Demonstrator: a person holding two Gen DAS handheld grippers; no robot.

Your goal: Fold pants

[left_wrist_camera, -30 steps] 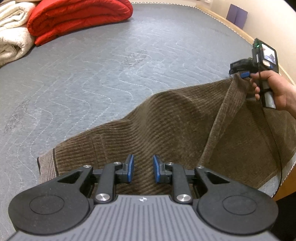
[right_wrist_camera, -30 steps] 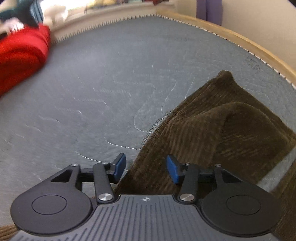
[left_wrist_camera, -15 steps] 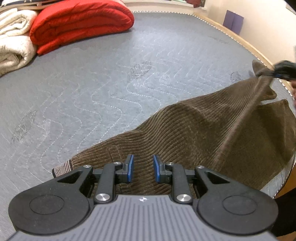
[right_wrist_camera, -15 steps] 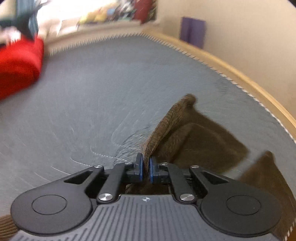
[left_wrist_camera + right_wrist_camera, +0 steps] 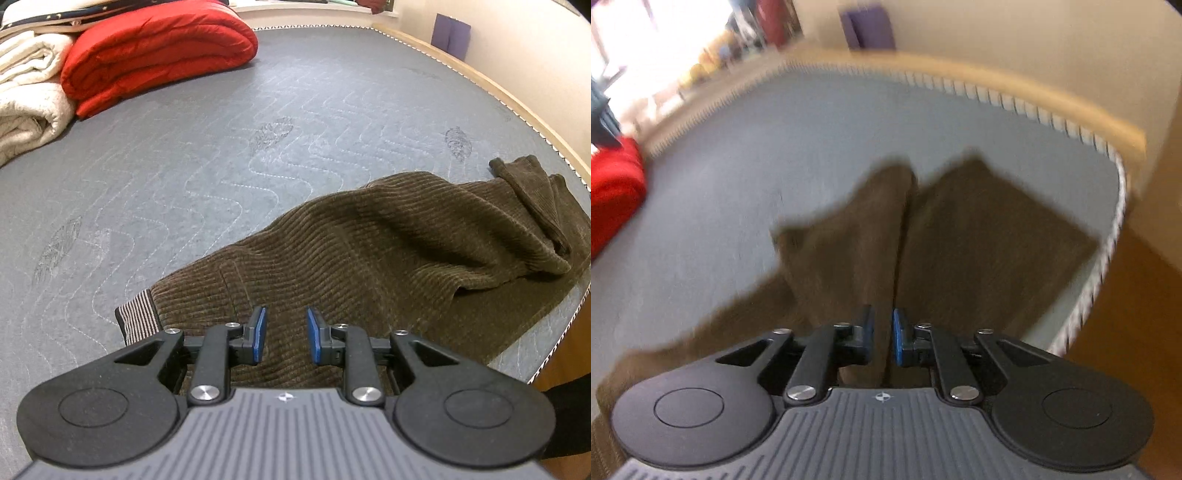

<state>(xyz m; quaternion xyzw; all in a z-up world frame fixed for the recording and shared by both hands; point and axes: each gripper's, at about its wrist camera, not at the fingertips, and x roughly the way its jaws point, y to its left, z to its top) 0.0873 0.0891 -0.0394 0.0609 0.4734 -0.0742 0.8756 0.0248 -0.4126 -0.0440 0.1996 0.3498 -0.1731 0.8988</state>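
Black grippers (image 5: 283, 334), blue pads (image 5: 260, 334)

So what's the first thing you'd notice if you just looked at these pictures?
The rumpled brown corduroy pants sprawl across the near right part of the gray quilted mattress. A bright red folded comforter sits at the far left corner, beside cream blankets. The left gripper hovers open over the waistband end.

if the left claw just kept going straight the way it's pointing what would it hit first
Most likely the brown corduroy pants: the left claw is open, aimed down at the waist end, nothing in between. How much gap remains is unclear.
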